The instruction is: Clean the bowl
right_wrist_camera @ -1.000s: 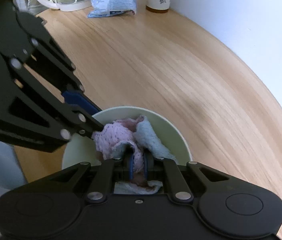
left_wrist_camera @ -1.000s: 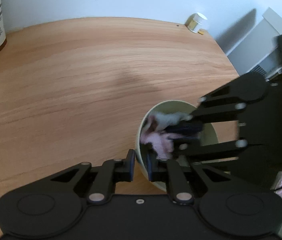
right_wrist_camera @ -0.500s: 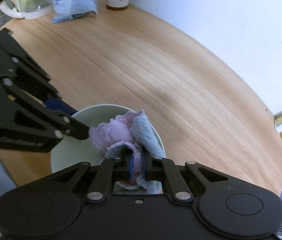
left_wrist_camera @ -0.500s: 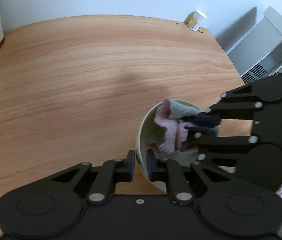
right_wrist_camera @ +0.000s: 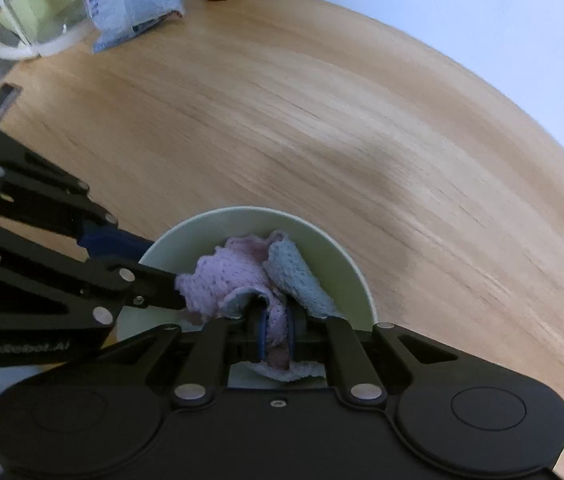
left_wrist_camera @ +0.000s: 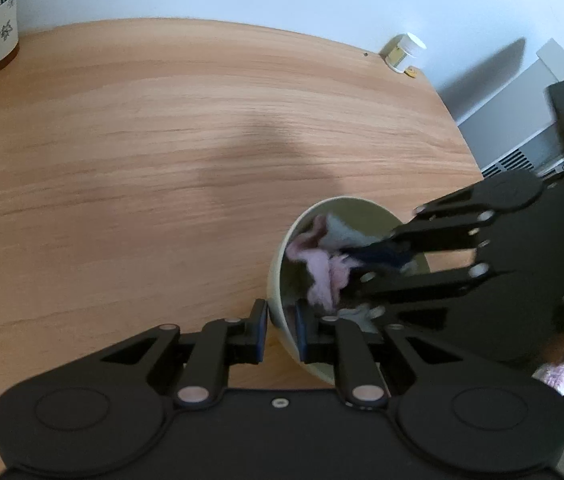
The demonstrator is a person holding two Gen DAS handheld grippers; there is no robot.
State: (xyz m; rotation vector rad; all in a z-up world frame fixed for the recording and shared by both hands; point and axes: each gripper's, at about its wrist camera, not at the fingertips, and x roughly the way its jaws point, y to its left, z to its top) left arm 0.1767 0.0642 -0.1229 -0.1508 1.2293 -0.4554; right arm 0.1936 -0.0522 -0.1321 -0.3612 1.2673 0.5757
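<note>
Bowl [left_wrist_camera: 279,280] stands on the counter [left_wrist_camera: 161,160] toward its right edge, rim clamped by the left hand-held gripper [left_wrist_camera: 279,332] — one pad outside the wall, one inside. Cloth [right_wrist_camera: 237,280] sits inside it, pinched in the clenched right hand-held gripper [right_wrist_camera: 275,334], directly above, pointing steeply down — the nearer for wiping.
</note>
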